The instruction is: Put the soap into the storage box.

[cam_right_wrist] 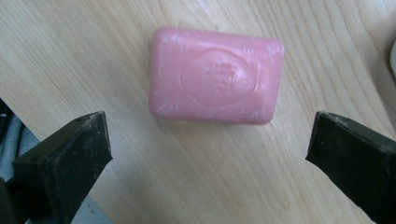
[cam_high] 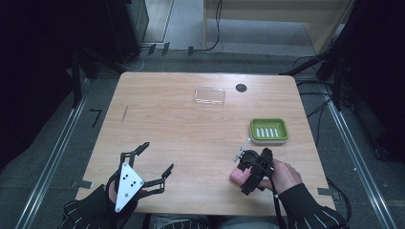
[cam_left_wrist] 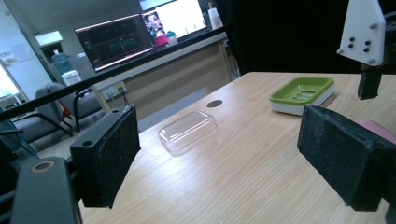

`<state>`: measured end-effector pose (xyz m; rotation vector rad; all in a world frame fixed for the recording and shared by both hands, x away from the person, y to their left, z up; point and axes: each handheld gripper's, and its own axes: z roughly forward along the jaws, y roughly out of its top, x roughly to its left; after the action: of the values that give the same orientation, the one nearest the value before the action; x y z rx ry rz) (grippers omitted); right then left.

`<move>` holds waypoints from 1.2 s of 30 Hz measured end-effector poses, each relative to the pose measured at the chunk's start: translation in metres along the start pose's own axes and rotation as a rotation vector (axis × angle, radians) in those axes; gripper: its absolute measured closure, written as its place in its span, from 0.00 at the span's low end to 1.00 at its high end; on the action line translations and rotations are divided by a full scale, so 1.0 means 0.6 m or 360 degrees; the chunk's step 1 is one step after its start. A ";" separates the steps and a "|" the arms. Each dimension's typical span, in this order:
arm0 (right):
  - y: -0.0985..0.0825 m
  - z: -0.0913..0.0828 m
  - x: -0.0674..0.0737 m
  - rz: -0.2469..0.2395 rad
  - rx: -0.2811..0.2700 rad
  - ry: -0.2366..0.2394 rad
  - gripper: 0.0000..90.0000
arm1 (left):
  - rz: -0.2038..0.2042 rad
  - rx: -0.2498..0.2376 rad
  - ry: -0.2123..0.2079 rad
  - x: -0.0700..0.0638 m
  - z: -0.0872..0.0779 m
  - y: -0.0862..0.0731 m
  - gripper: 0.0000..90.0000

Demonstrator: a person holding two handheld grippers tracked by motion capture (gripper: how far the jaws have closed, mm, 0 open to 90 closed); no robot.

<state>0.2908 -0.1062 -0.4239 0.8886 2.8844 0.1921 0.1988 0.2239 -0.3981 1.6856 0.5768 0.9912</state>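
A pink bar of soap [cam_right_wrist: 216, 76] lies flat on the wooden table [cam_right_wrist: 70, 56], stamped face up. My right gripper [cam_right_wrist: 208, 128] hovers straight over it, open, with one black jaw on each side and nothing between them. In the high view the right gripper [cam_high: 248, 167] covers most of the soap [cam_high: 236, 176] near the front right. A green soap dish [cam_high: 269, 130] stands just beyond it. My left gripper [cam_high: 156, 156] is open above the front left of the table. Its pads [cam_left_wrist: 112, 154] stand wide apart and hold nothing.
A clear plastic lid [cam_high: 209, 95] lies at the far middle of the table, next to a round black hole [cam_high: 241, 88]. Cables and dark stands ring the table. The lid [cam_left_wrist: 187, 130] and the dish [cam_left_wrist: 303, 93] lie ahead of my left gripper.
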 end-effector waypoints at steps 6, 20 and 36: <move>0.014 0.003 -0.001 -0.0012 0.0003 0.0027 0.00 | 0.0000 -0.0004 -0.0001 -0.001 0.000 0.000 0.15; 0.040 0.037 -0.016 -0.0013 0.0107 0.0077 0.00 | -0.0002 -0.0003 0.0002 0.000 0.000 0.000 0.15; 0.060 0.083 -0.031 -0.0010 0.0234 0.0119 0.00 | 0.0001 -0.0002 -0.0001 0.000 0.000 0.000 0.15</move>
<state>0.3332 -0.0830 -0.4658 0.9137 3.0022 0.0129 0.1988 0.2242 -0.3982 1.6849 0.5751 0.9910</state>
